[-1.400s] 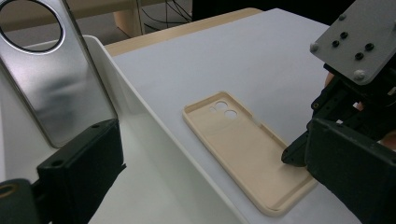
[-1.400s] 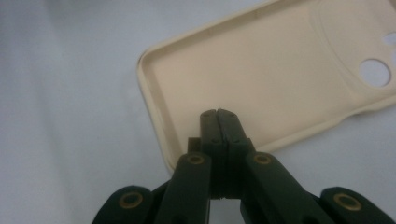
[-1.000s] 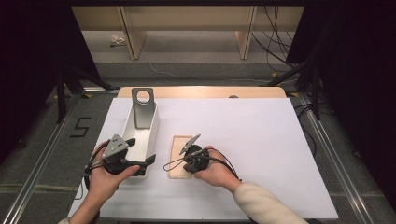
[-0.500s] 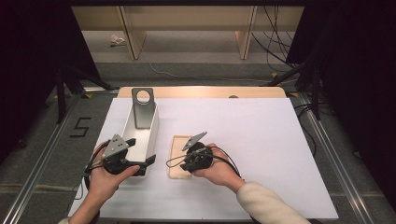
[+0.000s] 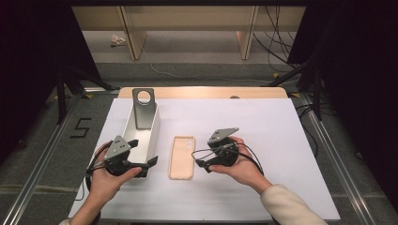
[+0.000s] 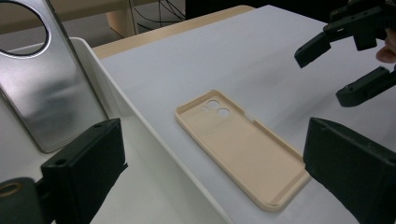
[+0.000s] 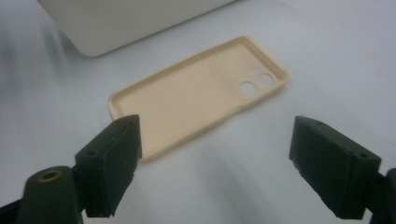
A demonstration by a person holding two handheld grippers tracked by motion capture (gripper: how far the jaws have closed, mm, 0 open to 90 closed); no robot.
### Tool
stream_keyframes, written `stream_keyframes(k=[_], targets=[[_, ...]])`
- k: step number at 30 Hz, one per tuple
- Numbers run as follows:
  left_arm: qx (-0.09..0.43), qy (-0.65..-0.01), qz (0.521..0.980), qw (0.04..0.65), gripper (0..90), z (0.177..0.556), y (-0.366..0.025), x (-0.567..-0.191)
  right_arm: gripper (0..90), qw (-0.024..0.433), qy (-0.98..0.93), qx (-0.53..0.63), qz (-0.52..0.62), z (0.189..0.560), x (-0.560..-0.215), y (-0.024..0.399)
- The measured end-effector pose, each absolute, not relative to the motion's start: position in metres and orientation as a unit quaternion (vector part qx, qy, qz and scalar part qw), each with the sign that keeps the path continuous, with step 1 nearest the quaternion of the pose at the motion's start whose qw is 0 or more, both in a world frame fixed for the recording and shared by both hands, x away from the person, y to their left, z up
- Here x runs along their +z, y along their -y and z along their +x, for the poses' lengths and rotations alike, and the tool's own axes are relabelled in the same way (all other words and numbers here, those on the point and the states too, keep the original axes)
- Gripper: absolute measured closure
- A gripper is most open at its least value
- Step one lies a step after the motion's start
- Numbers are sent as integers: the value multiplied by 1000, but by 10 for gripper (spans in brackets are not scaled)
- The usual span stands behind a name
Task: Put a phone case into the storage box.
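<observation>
A beige phone case [image 5: 181,157] lies flat on the white table with its hollow side up, and it is seen close in both gripper views [image 6: 238,140] [image 7: 196,98]. My right gripper [image 5: 201,161] [image 7: 215,154] hovers just right of the case; its jaws have just been opening, stand wide, and hold nothing. From the left gripper view, the right gripper [image 6: 345,65] hangs beyond the case. My left gripper [image 5: 149,165] [image 6: 215,158] is open at the near right corner of a white tray [image 5: 151,136], one jaw over the tray and one over the table.
A silver plate [image 5: 144,112] [image 6: 51,102] with a round hole leans upright in the tray's far end. A wooden strip [image 5: 202,92] borders the table's far edge. A dark floor with a "5" mark [image 5: 80,127], metal rails and cables surround the table.
My right gripper has drawn away from the case to the right and lifted, and its jaws went from shut to wide. The case stays flat. The left hand kept still.
</observation>
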State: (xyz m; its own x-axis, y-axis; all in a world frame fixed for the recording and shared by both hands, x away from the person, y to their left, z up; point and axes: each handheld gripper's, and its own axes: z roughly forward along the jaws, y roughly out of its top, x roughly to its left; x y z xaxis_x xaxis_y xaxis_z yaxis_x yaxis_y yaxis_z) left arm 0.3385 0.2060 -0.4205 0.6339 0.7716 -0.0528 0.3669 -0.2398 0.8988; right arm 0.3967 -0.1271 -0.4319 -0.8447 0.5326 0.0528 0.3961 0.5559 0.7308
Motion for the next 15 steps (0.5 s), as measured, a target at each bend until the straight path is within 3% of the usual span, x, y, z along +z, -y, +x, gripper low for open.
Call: stream_keyframes(k=[15], targets=[[204, -370, 765, 486, 60, 338, -204, -421, 169, 120, -856, 409, 292, 384, -426, 187]])
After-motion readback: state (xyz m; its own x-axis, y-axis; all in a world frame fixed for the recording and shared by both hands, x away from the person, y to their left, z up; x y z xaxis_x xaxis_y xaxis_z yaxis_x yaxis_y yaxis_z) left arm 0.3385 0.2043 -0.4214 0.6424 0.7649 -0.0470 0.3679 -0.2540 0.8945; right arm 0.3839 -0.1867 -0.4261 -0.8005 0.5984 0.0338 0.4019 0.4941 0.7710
